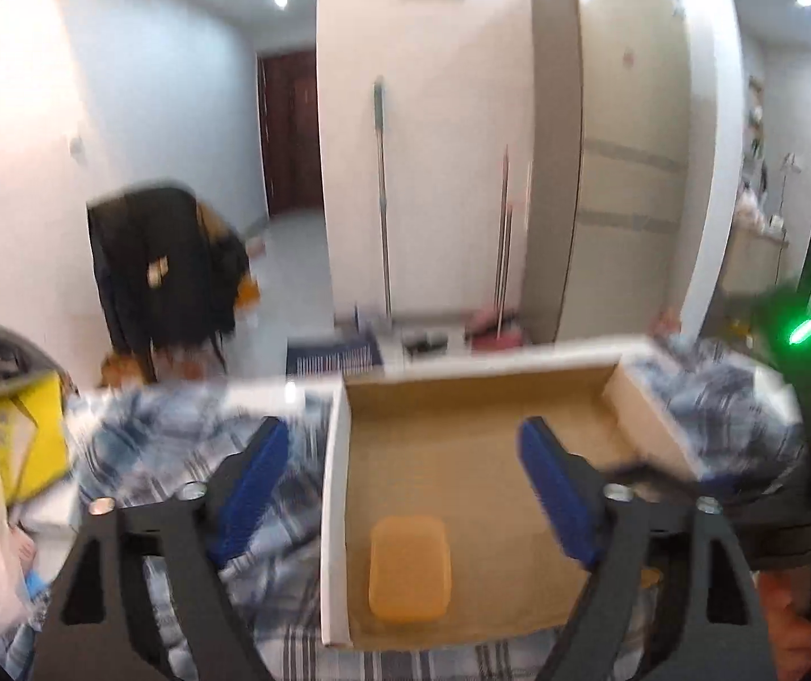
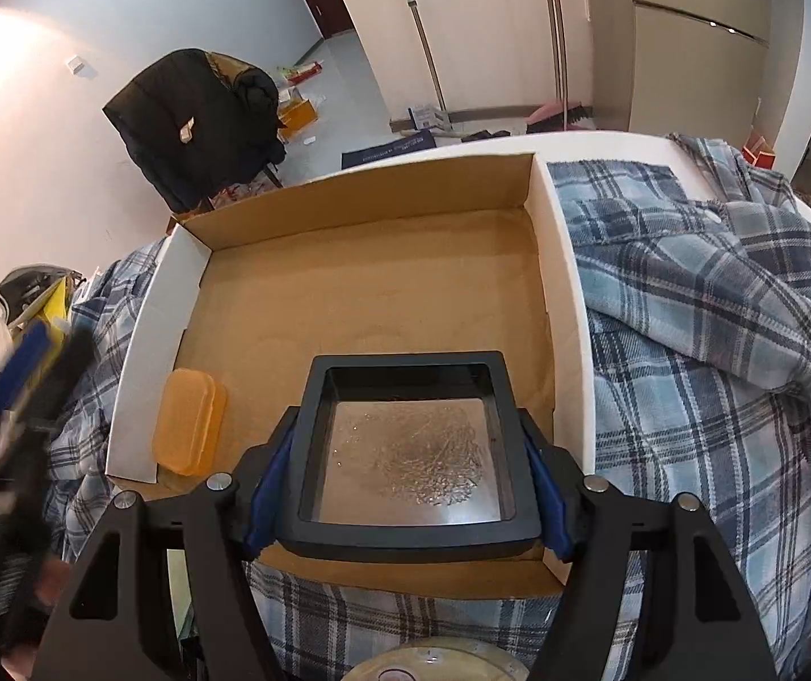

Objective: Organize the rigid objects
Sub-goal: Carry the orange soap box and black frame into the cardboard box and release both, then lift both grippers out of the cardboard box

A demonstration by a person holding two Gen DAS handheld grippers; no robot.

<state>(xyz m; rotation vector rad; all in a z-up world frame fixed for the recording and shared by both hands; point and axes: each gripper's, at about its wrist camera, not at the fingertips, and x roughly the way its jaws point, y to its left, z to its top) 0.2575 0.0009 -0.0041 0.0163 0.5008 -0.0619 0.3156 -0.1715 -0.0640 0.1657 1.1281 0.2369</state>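
Brown cardboard lines the inside of the shallow box [image 1: 462, 454] that fills the middle of the left wrist view, its outer walls white. It lies on a blue plaid shirt [image 1: 189, 454] spread over a white counter [image 1: 269, 389]. An orange plastic case [image 1: 410, 567] lies flat in the near left corner of the box, close to the left wall. The left tongs [image 1: 405, 488] hang above the box with their blue pads [image 1: 252, 482] wide apart and nothing between them; the view is blurred. At the far right edge a green light [image 1: 801, 331] glows on dark hardware. Beyond the counter a chair draped with a black jacket [image 1: 161, 267] stands on the floor, and a mop [image 1: 382, 198] leans against the white wall.

From the right wrist view, the right tongs [image 2: 408, 488] are clamped on a black square tray [image 2: 405, 454] with a clear, crinkled bottom, one blue pad pressed on each side of it. The tray is level over the near right part of the cardboard box [image 2: 371, 284], just beside the right wall. The orange case [image 2: 189, 420] lies at the near left, touching the left wall. Left tongs [image 2: 19, 374] appear blurred at the left edge, outside the box. Plaid shirt [image 2: 717, 340] covers the counter [image 2: 604, 142] to the right. A roll of clear tape [image 2: 433, 661] shows at the bottom edge.
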